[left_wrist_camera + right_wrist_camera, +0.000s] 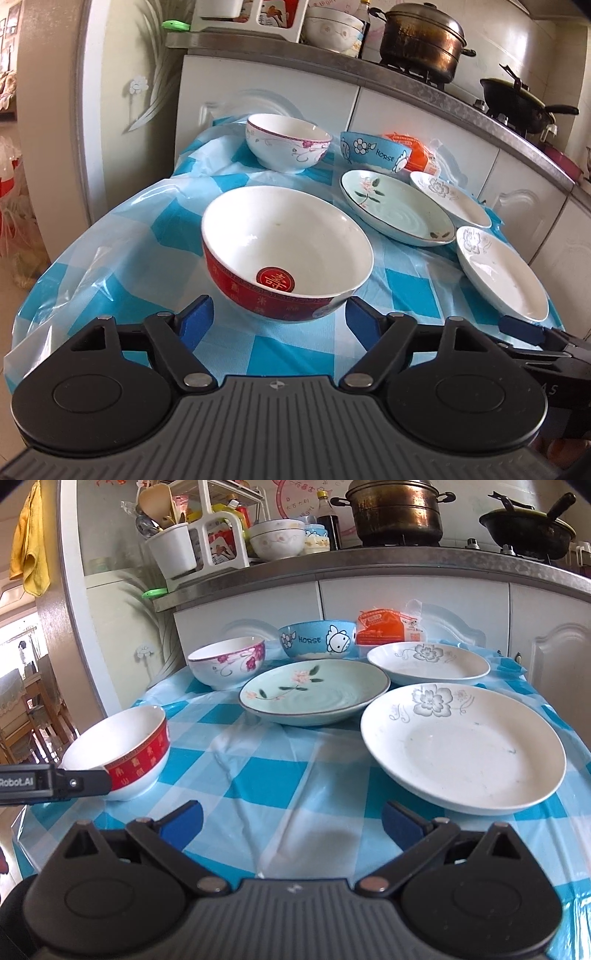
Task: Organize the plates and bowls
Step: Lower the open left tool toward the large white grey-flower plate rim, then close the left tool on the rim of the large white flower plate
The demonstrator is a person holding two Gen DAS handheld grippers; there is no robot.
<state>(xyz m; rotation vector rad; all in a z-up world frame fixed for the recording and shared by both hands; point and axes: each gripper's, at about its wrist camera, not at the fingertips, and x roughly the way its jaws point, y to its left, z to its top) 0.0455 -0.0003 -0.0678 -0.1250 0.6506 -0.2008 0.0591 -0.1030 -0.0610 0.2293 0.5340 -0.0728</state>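
My left gripper [279, 320] has its jaws spread wide just short of the red bowl [286, 251], not touching it. My right gripper [291, 821] hangs with jaws apart and empty beside the near white plate [461, 749] on the counter [258, 775].

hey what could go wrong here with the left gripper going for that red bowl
1. The red bowl looks wider than the open left gripper, so a rim pinch may slip.
2. The plastic tablecloth is loose and wrinkled; nudging could drag it.
3. The right gripper hovers near the white plate and may bump it.
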